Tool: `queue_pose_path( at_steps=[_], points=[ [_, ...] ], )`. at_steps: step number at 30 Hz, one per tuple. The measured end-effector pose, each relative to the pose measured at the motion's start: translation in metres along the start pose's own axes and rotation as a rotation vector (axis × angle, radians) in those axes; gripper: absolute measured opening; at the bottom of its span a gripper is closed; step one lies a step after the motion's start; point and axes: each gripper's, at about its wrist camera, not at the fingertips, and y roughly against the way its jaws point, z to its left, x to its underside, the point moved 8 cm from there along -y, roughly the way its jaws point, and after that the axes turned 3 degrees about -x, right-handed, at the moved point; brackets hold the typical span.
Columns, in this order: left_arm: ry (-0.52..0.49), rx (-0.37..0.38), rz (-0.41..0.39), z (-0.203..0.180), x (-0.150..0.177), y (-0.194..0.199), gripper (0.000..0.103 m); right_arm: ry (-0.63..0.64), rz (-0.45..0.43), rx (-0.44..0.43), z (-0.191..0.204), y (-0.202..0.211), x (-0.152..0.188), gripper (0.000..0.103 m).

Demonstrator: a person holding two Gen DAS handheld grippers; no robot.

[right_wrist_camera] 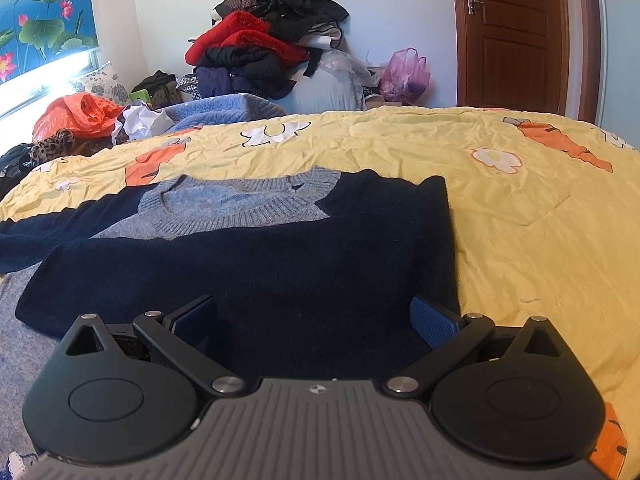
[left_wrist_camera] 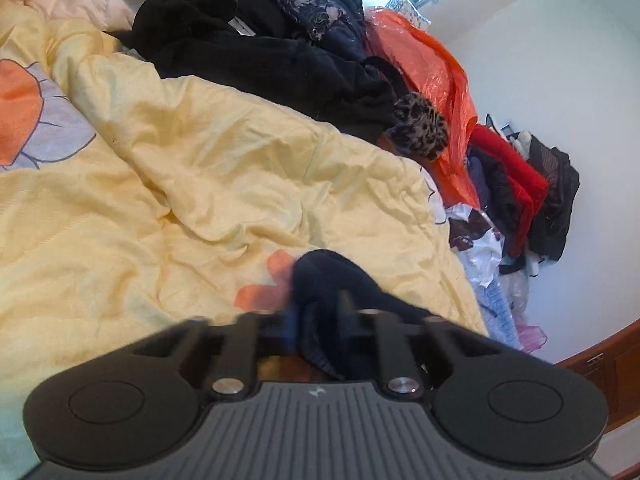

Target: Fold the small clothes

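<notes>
A navy sweater with a grey collar (right_wrist_camera: 256,248) lies flat on the yellow flowered quilt (right_wrist_camera: 520,208); its right sleeve is folded across the body. My right gripper (right_wrist_camera: 314,320) is open just above the sweater's near part, its blue pads (right_wrist_camera: 434,322) spread wide and empty. My left gripper (left_wrist_camera: 316,316) is shut on a bunched piece of navy knit fabric (left_wrist_camera: 332,280), held a little above the quilt (left_wrist_camera: 200,160). The left view is motion-blurred near the fingers.
A pile of black clothes (left_wrist_camera: 260,40), an orange plastic bag (left_wrist_camera: 432,76) and a leopard-print item (left_wrist_camera: 420,128) lie at the quilt's far edge. A heap of red and dark clothes (right_wrist_camera: 264,40), a pink bag (right_wrist_camera: 406,70) and a wooden door (right_wrist_camera: 516,36) are beyond the bed.
</notes>
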Motion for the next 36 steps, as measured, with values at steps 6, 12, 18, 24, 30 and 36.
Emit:
queue_pose_path(
  at_steps=[6, 12, 18, 24, 30, 36],
  points=[
    [-0.15, 0.005, -0.158, -0.04, -0.006, 0.05, 0.006, -0.004, -0.002, -0.003, 0.0, 0.0, 0.0, 0.103],
    [-0.508, 0.269, -0.177, -0.167, 0.098, 0.122, 0.006, -0.009, -0.004, -0.006, 0.0, 0.0, 0.0, 0.103],
    [-0.8, 0.47, 0.213, -0.223, 0.312, 0.132, 0.009, -0.029, -0.012, -0.02, -0.003, 0.001, -0.001, 0.103],
    [-0.845, 0.533, 0.293, -0.191, 0.373, 0.169, 0.048, -0.044, -0.017, -0.03, -0.005, 0.002, -0.001, 0.103],
    [-0.845, 0.501, 0.064, -0.138, 0.338, 0.203, 0.093, -0.042, -0.017, -0.029, -0.005, 0.002, -0.001, 0.103],
    [-0.797, 0.497, 0.078, -0.117, 0.328, 0.191, 0.093, 0.017, 0.012, 0.047, 0.006, 0.005, -0.006, 0.091]
  ],
)
